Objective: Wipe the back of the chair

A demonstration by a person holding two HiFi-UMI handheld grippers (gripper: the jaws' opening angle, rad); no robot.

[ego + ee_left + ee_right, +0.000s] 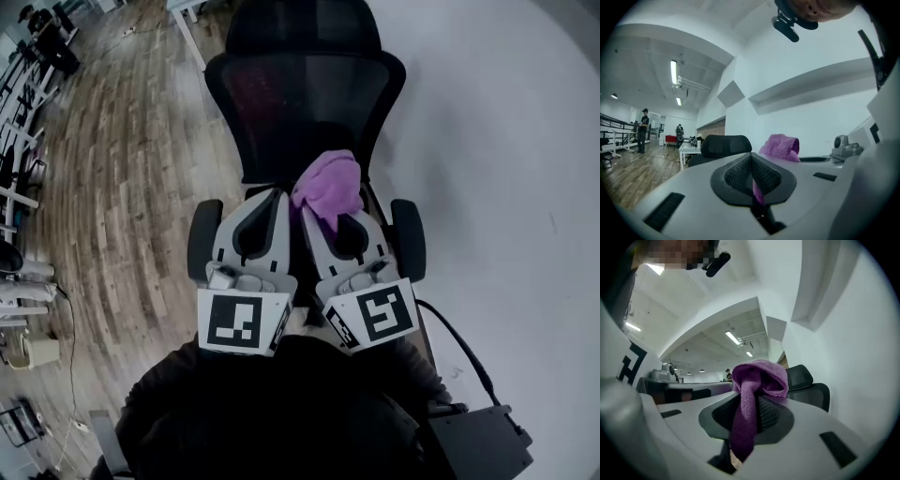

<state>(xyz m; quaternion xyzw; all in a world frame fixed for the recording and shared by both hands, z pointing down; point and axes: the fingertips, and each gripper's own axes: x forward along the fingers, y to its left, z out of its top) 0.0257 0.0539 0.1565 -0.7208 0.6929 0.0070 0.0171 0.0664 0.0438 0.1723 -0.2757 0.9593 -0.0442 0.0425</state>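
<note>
A black mesh office chair stands in front of me, its backrest (305, 103) below the headrest (302, 23). My two grippers are held side by side just before the backrest's lower part. The right gripper (316, 210) is shut on a purple cloth (328, 185), which bunches above its tips and hangs down between the pads (771, 413). In the right gripper view the cloth (759, 373) hides part of the chair (808, 390). The left gripper (277, 194) is shut with its pads (736, 173) meeting. The cloth (780, 146) and headrest (725, 145) show beyond them.
The chair's armrests (204, 239) (409, 239) flank the grippers. Wooden floor (122, 187) spreads to the left, a white surface (506, 141) to the right. A black box (473, 441) with a cable lies at the bottom right. A white table (689, 151) and standing people (643, 129) are far off.
</note>
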